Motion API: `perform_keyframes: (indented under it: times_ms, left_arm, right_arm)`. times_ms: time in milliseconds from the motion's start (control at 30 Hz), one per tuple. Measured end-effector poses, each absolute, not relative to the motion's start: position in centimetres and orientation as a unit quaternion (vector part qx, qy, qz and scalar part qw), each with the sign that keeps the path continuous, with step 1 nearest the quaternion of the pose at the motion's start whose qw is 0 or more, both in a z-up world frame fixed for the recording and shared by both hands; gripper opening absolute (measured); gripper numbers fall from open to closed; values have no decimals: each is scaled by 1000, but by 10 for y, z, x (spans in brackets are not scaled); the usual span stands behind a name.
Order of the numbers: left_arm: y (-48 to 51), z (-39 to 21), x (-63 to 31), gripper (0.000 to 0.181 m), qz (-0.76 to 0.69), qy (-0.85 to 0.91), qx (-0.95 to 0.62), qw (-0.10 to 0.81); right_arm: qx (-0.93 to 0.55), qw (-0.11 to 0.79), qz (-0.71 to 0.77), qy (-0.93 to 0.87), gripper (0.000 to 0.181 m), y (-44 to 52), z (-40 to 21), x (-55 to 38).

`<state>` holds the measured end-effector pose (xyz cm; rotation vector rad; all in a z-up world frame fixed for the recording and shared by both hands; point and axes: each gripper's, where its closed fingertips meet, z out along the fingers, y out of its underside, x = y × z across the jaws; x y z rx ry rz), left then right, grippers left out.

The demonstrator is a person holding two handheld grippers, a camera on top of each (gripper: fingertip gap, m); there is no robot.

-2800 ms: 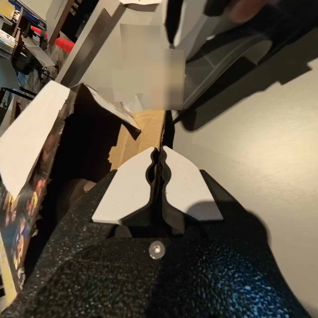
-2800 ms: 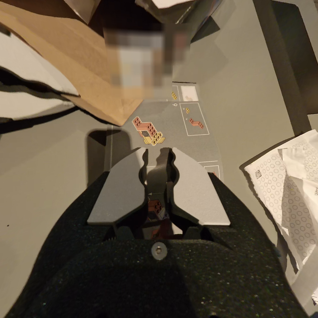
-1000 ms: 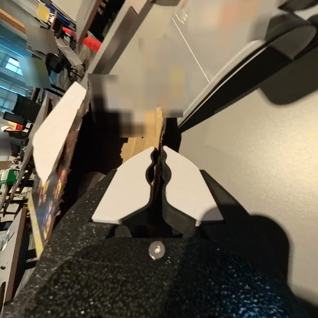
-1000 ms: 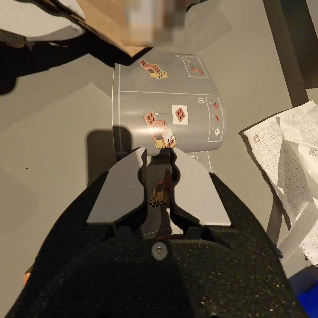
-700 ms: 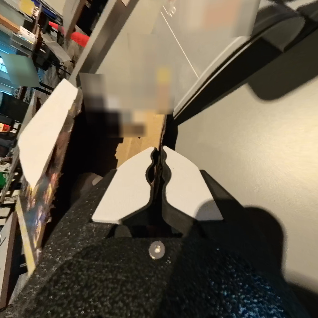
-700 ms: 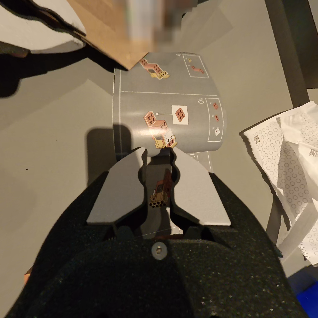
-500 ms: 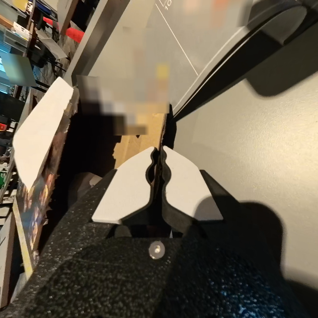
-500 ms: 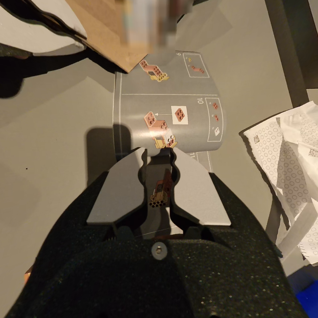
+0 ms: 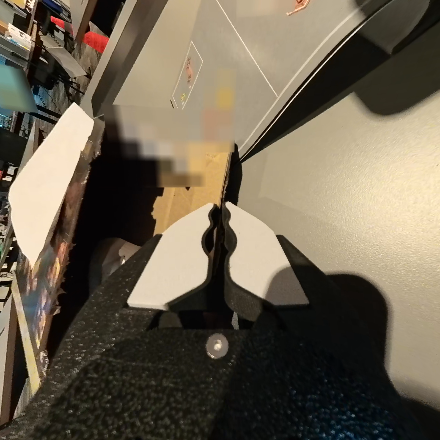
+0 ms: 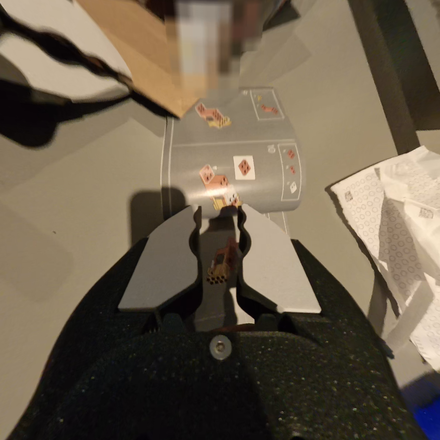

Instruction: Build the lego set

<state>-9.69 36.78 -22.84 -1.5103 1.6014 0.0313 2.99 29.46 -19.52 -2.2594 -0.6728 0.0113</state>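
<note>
under the right gripper (image 10: 219, 209), spread with nothing in it, lies the booklet (image 10: 228, 152), its page curling. the left gripper (image 9: 220, 207) pinches the box (image 9: 190, 204) wall. keep that pinch firm and flatten the curl before reading; no loose bricks show.

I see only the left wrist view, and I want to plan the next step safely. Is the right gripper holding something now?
Observer: No. The right gripper is open and sits above the instruction booklet, whose near page curls up.
Operator: Are loose bricks near it?
Observer: I see none. Crumpled white paper bags lie on the table to its right.
Operator: Where is the box from that side?
Observer: A brown flap of the box covers the booklet's far left corner in that picture.
</note>
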Motion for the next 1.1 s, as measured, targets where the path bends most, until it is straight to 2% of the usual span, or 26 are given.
perform_keyframes:
  times_ms: [233,467,833,1000,1100]
  left_arm:
    - [368,-226,-97,3,15,646,-608,460]
    - [368,-220,-97,6,9,640,-606,472]
    - [352,-192,-87,11,-138,574,-642,490]
    - [340,-181,-81,11,-172,559,-648,488]
    - [329,-174,-74,11,-197,553,-647,487]
  right_arm:
    - [-885,380,3,-270,22,304,-205,19]
    - [-884,385,4,-266,24,304,-204,21]
    - [-883,414,38,-217,24,300,-193,31]
    - [-872,466,88,-120,26,292,-166,43]
    - [-820,542,185,-2,33,280,-125,54]
